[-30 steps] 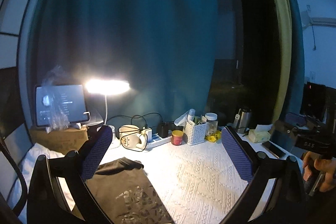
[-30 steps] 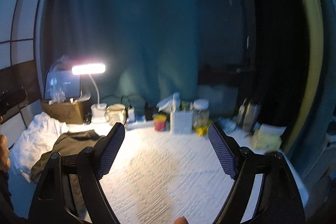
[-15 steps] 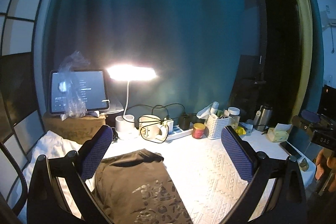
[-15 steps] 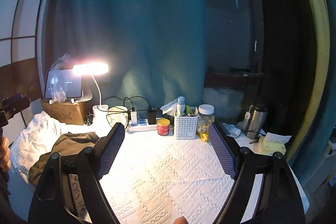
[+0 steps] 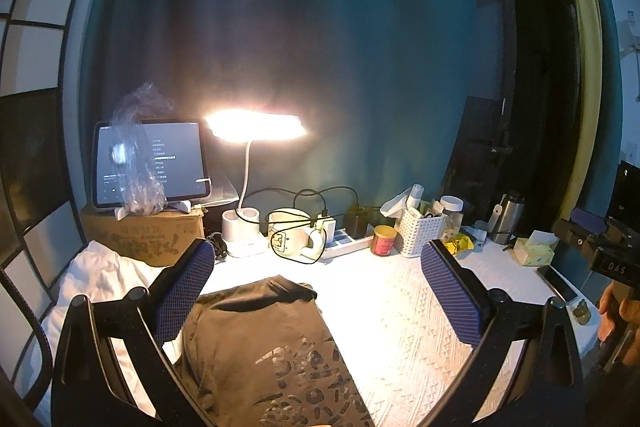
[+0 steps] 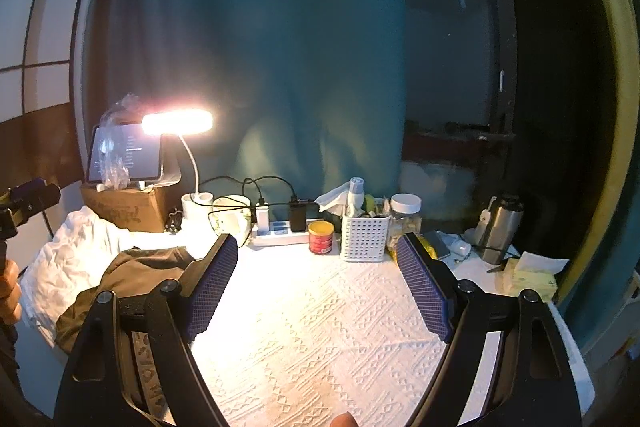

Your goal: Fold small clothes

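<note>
A dark brown T-shirt [image 5: 264, 351] with a pale print lies folded on the white patterned tablecloth [image 5: 392, 311], at the lower left of the left wrist view. My left gripper [image 5: 316, 295] hovers above its far edge, wide open and holding nothing. In the right wrist view the same T-shirt [image 6: 132, 275] sits at the left, partly behind the left finger. My right gripper [image 6: 316, 291] is open over bare tablecloth [image 6: 316, 323], to the right of the shirt. A crumpled white garment [image 6: 68, 259] lies beyond the shirt at the table's left end.
Along the back stand a lit desk lamp [image 5: 256, 127], a tablet [image 5: 152, 163] on a cardboard box [image 5: 144, 235], a mug [image 5: 288, 231], a power strip [image 6: 284, 227], a red tin [image 6: 321, 237], a white basket [image 6: 365, 237], a jar [image 6: 405, 215], a steel flask [image 6: 498, 227] and a tissue box [image 6: 528, 275].
Both grippers have shifted their aim: the left view swung left and down, so the shirt now fills more of its foreground. The jaws stayed open throughout.
</note>
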